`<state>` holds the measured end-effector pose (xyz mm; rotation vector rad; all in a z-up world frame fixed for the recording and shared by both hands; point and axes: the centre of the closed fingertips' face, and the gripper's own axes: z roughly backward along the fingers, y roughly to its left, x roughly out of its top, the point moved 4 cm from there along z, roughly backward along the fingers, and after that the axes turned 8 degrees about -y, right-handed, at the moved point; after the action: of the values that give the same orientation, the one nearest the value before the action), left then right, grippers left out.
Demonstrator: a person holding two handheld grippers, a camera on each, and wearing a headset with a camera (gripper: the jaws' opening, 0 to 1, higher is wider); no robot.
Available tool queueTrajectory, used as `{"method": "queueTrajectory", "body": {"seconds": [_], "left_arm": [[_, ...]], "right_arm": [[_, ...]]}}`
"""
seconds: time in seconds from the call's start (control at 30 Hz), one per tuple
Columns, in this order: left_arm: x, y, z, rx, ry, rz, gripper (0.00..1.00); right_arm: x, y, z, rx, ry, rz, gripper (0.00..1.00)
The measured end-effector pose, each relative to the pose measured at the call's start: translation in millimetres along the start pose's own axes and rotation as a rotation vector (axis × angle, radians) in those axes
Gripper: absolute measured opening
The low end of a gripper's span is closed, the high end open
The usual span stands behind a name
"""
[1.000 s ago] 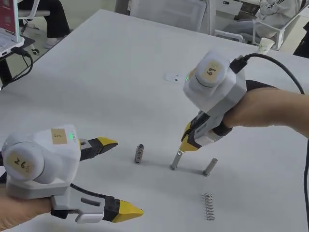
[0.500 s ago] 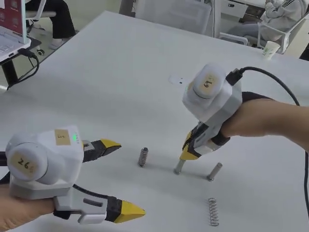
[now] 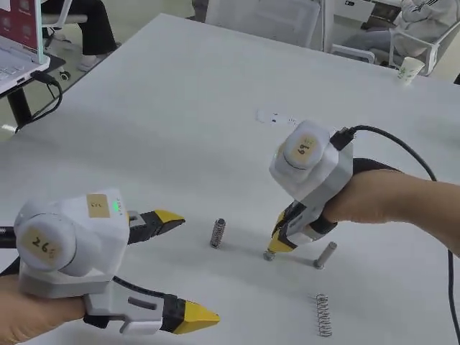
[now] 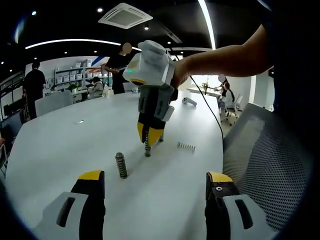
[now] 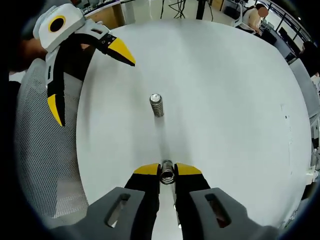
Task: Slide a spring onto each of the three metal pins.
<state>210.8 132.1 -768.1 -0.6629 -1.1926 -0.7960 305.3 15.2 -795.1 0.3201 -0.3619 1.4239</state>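
Right gripper (image 3: 277,246) sits lower than 1 s ago, jaws clamped on spring (image 5: 166,171), pressed down over middle pin (image 3: 269,255). Left gripper (image 3: 192,266) nearest, jaws wide, empty. Loose spring (image 3: 323,315) near; bare pin (image 3: 325,255) beyond it.

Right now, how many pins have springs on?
One looks done: the left pin carries a spring. The right tool holds a second spring on the middle pin. The third pin is bare; the last spring lies loose on the table. The left tool hangs open.
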Motion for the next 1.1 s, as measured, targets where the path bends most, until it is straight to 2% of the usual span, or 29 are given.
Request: {"method": "queueTrajectory", "body": {"seconds": [0.27, 0.6, 0.9, 1.1], "left_arm": [[2.2, 1.4, -1.6, 0.001, -0.005, 0.002, 0.8], [-1.0, 0.4, -0.7, 0.001, -0.004, 0.007, 0.79], [-1.0, 0.8, 0.4, -0.001, -0.007, 0.016, 0.78], [0.0, 0.4, -0.3, -0.006, -0.006, 0.012, 0.78]], "right_arm": [[-2.3, -1.3, -8.0, 0.0, 0.013, 0.001, 0.09], [-2.3, 0.2, -10.8, 0.004, 0.025, -0.001, 0.09], [-1.6, 0.2, -7.2, -0.006, 0.003, 0.016, 0.15], [-1.7, -2.5, -0.7, -0.016, -0.033, -0.021, 0.17]]}}
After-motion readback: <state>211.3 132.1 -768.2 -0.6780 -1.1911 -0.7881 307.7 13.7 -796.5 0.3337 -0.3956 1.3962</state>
